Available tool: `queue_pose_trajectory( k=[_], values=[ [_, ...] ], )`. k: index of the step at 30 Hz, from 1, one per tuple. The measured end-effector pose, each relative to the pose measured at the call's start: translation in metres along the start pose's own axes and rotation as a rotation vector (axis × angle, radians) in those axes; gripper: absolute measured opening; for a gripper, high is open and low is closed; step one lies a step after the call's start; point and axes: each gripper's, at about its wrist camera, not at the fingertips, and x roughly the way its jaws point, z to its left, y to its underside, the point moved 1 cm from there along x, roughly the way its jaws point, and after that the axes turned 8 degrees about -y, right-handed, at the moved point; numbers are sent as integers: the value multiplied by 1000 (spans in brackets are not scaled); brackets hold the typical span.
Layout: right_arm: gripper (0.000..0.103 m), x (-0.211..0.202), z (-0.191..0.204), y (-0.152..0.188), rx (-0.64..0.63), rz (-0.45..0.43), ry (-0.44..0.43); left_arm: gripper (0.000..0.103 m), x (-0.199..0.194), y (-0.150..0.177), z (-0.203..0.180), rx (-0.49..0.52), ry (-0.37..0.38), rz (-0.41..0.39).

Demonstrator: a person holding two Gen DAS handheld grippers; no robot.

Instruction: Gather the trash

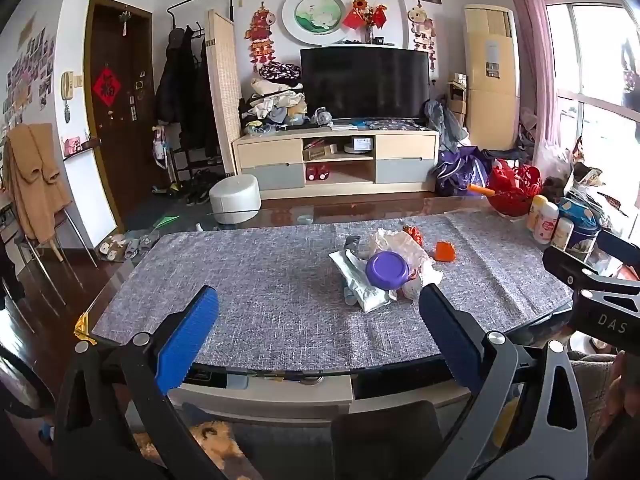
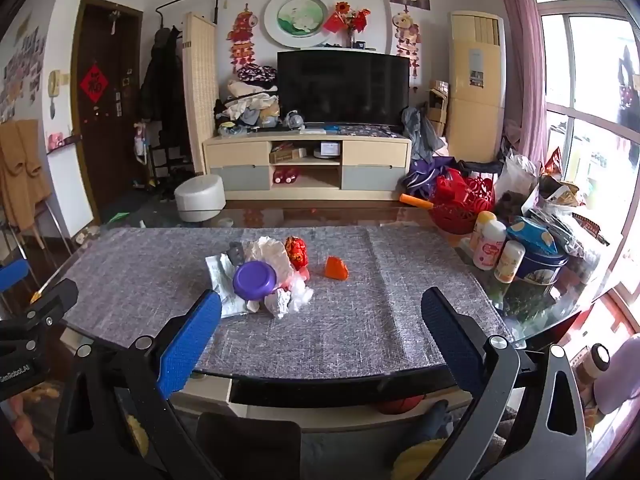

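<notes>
A pile of trash lies mid-table on the grey cloth (image 1: 260, 280): a purple lid (image 1: 387, 270) (image 2: 255, 279), crumpled white tissue (image 1: 404, 246) (image 2: 270, 254), a flat white wrapper (image 1: 360, 280) (image 2: 222, 280), a red foil wrapper (image 2: 296, 252) and an orange scrap (image 1: 445, 251) (image 2: 336, 268) apart to the right. My left gripper (image 1: 318, 308) is open and empty, short of the pile near the table's front edge. My right gripper (image 2: 322, 310) is open and empty, also short of the pile.
Bottles (image 2: 489, 246), a blue tin (image 2: 538, 264), a red basket (image 2: 460, 204) and bags crowd the table's right end. A dark chair back (image 1: 384, 436) stands below the front edge. The right gripper's body shows at the left wrist view's right edge (image 1: 600, 292).
</notes>
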Motion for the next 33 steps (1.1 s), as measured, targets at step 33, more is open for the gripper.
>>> queue_pose_trajectory(
  k=[33],
  values=[
    [100,-1,5,2,2,4,-9,95,-4,-5,2,-1,-6,-12]
  ],
)
